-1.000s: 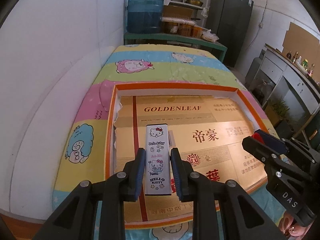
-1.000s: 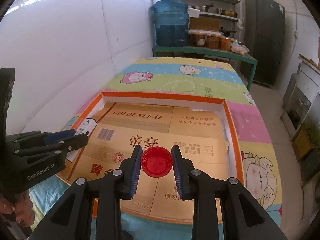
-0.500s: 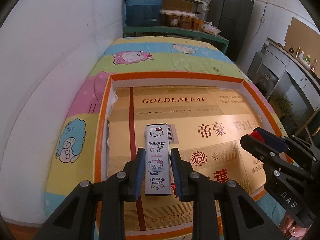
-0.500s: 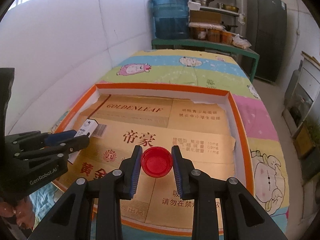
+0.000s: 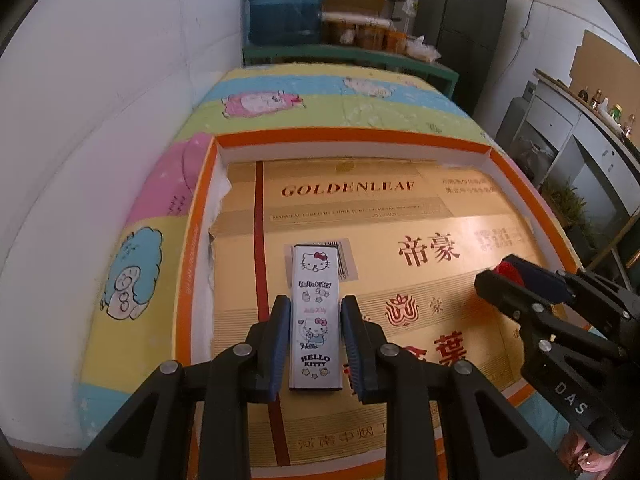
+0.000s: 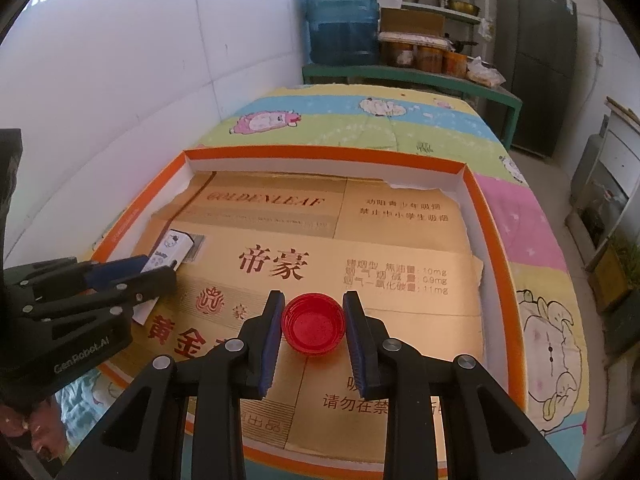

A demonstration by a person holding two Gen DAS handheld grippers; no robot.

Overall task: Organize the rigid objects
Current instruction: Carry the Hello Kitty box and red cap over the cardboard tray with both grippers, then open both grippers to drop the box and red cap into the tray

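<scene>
The left tongs [image 5: 315,340] flank the near half of a flat white Hello Kitty case [image 5: 315,316], one blue-padded finger along each long side. A thin gap shows between each pad and the case's edges, so whether they are pressing it or merely bracketing it cannot be told. The case's long axis runs straight ahead of the tongs, and it is over the golden cardboard [image 5: 440,216] that lines a shallow orange-rimmed tray [image 5: 352,135]. Its far end overlaps a printed barcode on the cardboard.

The right tongs [image 6: 313,326] sit around a red bottle cap [image 6: 314,329] with its hollow side up, placed squarely between the finger pads. The left pad looks to touch the cap's rim; on the right a thin gap seems to remain, so a firm clench cannot be confirmed. The cap is over the cardboard's right half, below the printed Chinese characters.

In the left view, the right tongs appear off to the right and a little ahead, with a sliver of red cap between their tips. In the right view, the left tongs lie to the left with the case's far end poking out beyond them.

The tray lies on a pastel cartoon-print cloth [image 6: 400,128] covering the counter. Beyond its far end stand a blue water jug [image 6: 342,20] and green shelving [image 6: 408,76].
</scene>
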